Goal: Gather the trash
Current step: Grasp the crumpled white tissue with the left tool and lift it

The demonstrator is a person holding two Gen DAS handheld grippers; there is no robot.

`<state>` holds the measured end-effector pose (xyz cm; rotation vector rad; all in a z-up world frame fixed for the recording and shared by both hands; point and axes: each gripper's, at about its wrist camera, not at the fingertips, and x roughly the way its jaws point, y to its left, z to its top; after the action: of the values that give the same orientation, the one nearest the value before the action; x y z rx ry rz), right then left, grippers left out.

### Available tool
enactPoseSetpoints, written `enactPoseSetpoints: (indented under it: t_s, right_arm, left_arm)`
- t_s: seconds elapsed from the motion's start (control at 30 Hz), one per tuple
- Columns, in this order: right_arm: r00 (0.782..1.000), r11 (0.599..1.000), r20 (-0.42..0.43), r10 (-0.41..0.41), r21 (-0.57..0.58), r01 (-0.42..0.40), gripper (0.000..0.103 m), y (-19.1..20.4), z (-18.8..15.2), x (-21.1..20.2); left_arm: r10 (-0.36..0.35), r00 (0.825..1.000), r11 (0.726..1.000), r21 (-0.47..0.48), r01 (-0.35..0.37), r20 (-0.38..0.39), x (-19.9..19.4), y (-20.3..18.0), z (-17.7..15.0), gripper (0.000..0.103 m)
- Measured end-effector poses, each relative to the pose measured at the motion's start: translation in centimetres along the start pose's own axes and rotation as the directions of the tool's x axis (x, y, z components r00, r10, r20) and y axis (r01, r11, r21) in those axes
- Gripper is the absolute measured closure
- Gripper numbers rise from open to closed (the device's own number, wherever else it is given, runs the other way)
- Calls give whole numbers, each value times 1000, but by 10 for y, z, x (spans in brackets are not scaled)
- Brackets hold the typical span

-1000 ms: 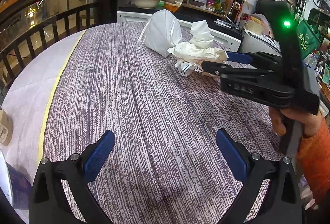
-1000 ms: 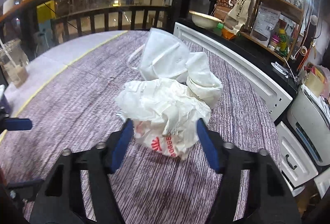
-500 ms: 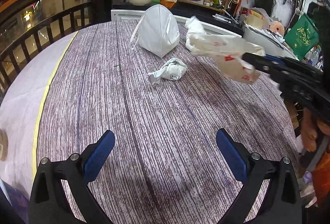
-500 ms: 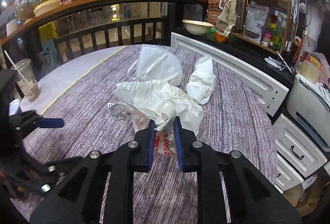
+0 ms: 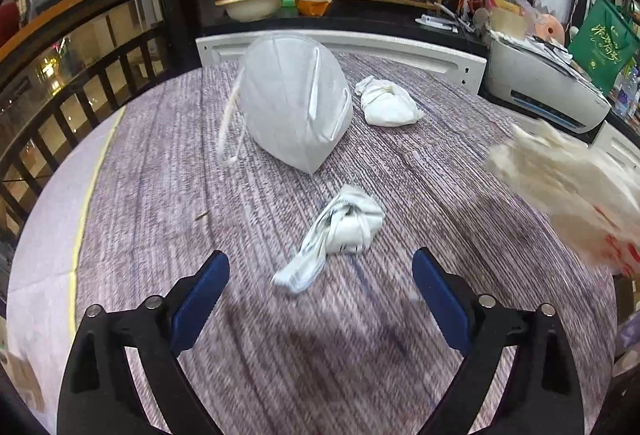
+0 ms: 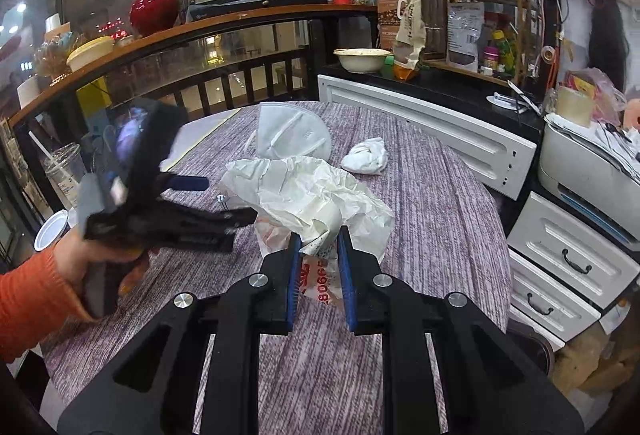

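My right gripper is shut on a crumpled white paper bag with red print and holds it above the table; the bag shows blurred at the right of the left wrist view. My left gripper is open, just short of a small crumpled receipt on the purple striped tablecloth. It also shows in the right wrist view. A white face mask and a white tissue wad lie farther back.
A white cabinet edge and a printer border the table's far side. A dark wooden railing runs on the left. A plastic cup with a straw stands at the table's left edge.
My right gripper closed on the paper bag and lifted it off the table to the right, uncovering the receipt. My left gripper moved forward toward the receipt.
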<state>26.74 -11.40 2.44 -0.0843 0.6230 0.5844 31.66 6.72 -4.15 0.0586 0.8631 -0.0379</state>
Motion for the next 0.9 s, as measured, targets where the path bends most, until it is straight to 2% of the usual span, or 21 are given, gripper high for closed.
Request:
enactPoseSetpoints:
  t_s: [0.1,0.2,0.33,0.43,0.63,0.9]
  right_arm:
    - [1000,1000,-2,-22,14,22,85,-8,-6,-5]
    - [999,999,-2,-35,34,35,85,-18,-12,-10]
    - [999,996,3,-51,75,51,85,-31,-19,-17]
    - [998,993,7,-61,105,60,85,-40,-24,-21]
    - [998,987,8,-69,148,67,85,-49,-37,-27]
    - [997,975,27,-75,213,68,85,-62,-56,-44]
  left_arm:
    - [0,1000,1000,5,0,-18,11,-4,8,21]
    - [19,999,1000,26,-18,-26,18,-10,11,32]
    - [-6,998,1000,-20,4,-58,28,-8,11,56]
    - [-8,998,999,-42,6,-58,27,-7,10,64]
    - [-35,999,996,-81,34,-6,3,-7,3,66]
    - [-78,993,996,-38,82,91,-48,-39,-24,66]
